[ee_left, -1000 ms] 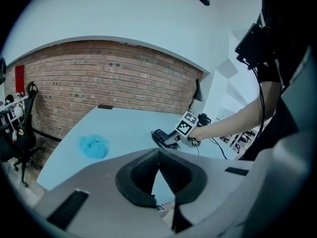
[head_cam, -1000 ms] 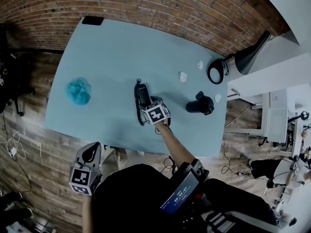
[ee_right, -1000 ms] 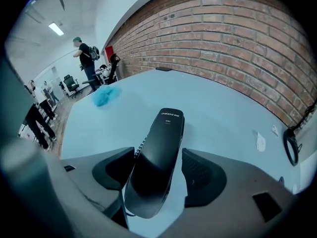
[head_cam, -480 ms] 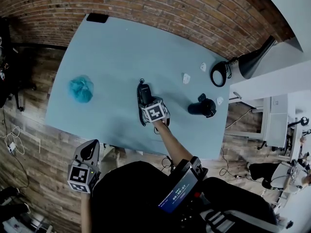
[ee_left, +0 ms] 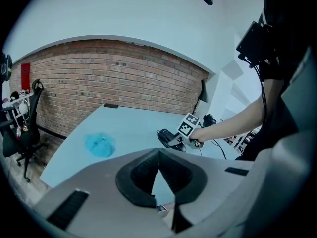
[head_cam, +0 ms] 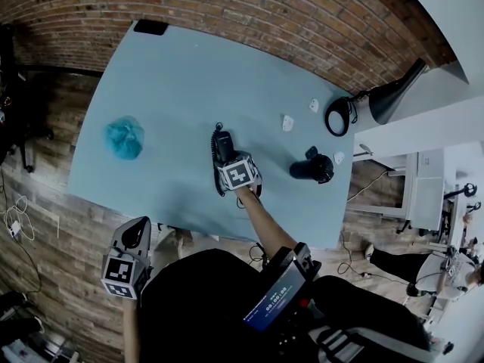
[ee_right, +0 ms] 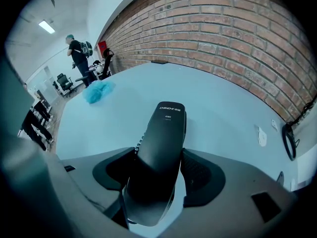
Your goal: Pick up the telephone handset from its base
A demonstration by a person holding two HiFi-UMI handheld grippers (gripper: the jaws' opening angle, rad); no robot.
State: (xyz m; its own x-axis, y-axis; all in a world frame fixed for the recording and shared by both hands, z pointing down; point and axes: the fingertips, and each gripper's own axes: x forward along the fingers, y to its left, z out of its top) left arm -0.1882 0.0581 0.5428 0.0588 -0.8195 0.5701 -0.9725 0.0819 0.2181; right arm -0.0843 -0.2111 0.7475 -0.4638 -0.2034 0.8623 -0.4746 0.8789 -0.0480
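Observation:
A black telephone handset (head_cam: 222, 145) lies on its base on the light blue table (head_cam: 174, 82), its coiled cord (head_cam: 214, 176) trailing along the left side. My right gripper (head_cam: 228, 158) points steeply down over it. In the right gripper view the handset (ee_right: 163, 143) runs lengthwise between the two pads, and the jaws of the right gripper (ee_right: 159, 176) are closing around it; no firm press shows. My left gripper (head_cam: 138, 237) hangs low beside my body, off the table's near edge. In the left gripper view the left gripper (ee_left: 158, 155) has its tips together and holds nothing.
A crumpled blue cloth (head_cam: 125, 138) lies at the table's left. A black bulky device (head_cam: 311, 165) sits to the handset's right, with a black desk lamp (head_cam: 378, 97) and small white pieces (head_cam: 287, 122) behind it. A brick wall (head_cam: 265, 13) backs the table. A person (ee_right: 77, 48) stands far off.

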